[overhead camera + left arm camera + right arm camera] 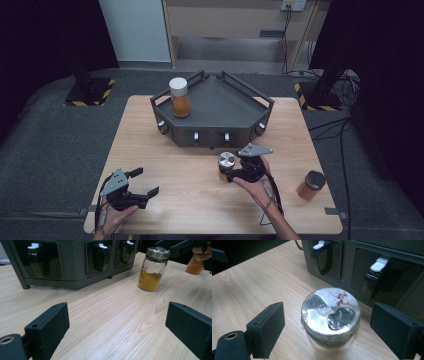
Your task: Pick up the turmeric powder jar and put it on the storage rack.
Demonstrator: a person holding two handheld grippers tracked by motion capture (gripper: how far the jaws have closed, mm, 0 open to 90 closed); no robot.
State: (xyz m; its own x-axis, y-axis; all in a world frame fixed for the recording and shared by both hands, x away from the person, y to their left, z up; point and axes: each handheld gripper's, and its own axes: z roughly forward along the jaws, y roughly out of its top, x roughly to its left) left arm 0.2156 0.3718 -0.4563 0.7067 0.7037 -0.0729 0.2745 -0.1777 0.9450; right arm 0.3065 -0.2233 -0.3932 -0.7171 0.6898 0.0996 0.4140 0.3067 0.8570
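Right hand (260,187) reaches in from the near edge of the table (165,165), forearm angled up and to the left, carrying the right gripper (231,172) low over the wood just in front of the dark rack (215,107). Its jaws stand wide, one on each side of the foil-topped jar (330,315), with a clear gap on both sides in the right gripper view, so nothing is clamped. That jar stands upright near the table's middle, close to the rack's front face, yellow powder in its lower half.

Down by the near left corner, the left hand (112,217) holds the left gripper (145,182) level, pointing toward the right. Its jaws are spread wide too, over bare wood, well apart from the jar.

A white-capped jar (179,97) sits on the rack's left side. A dark-lidded jar (311,185) of orange powder stands near the right edge.
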